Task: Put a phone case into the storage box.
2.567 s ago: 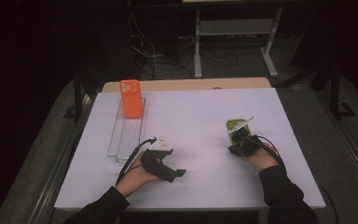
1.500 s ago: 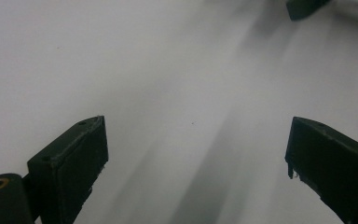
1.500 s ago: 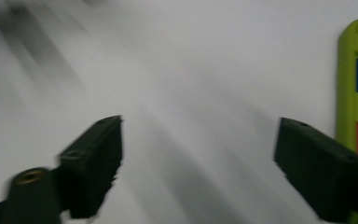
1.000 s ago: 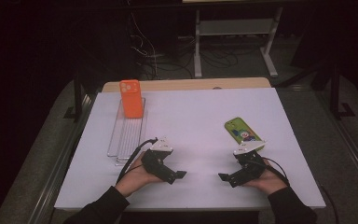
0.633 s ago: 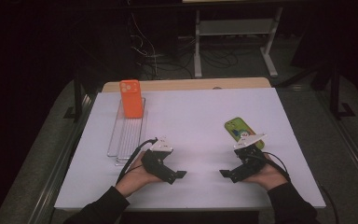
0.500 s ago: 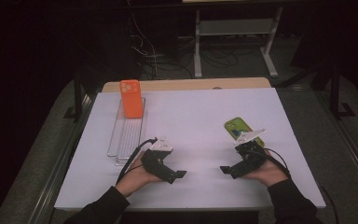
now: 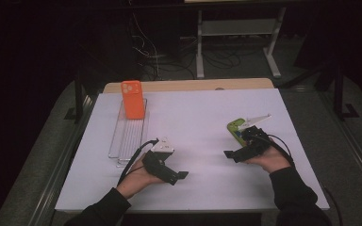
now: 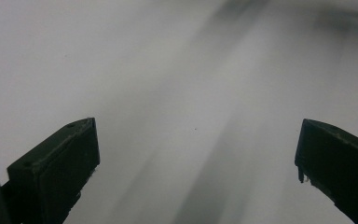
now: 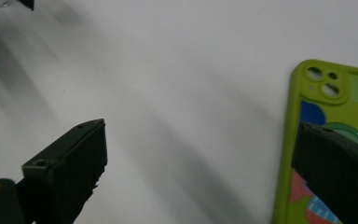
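Now the green phone case [image 7: 236, 131] is lying flat on the white bench [image 7: 202, 113], let go since a moment ago; the right gripper [image 7: 231, 154] is being held just beside it, fingers wide apart and empty; the left gripper [image 7: 181, 176] is also spread open over bare bench; part of the case is being hidden by the right hand [image 7: 266, 159].

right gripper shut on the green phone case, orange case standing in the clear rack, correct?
Not quite. The right gripper is open: in the right gripper view its jaws stand wide apart and the green phone case lies flat on the table beside them. The orange case does stand in the clear rack.
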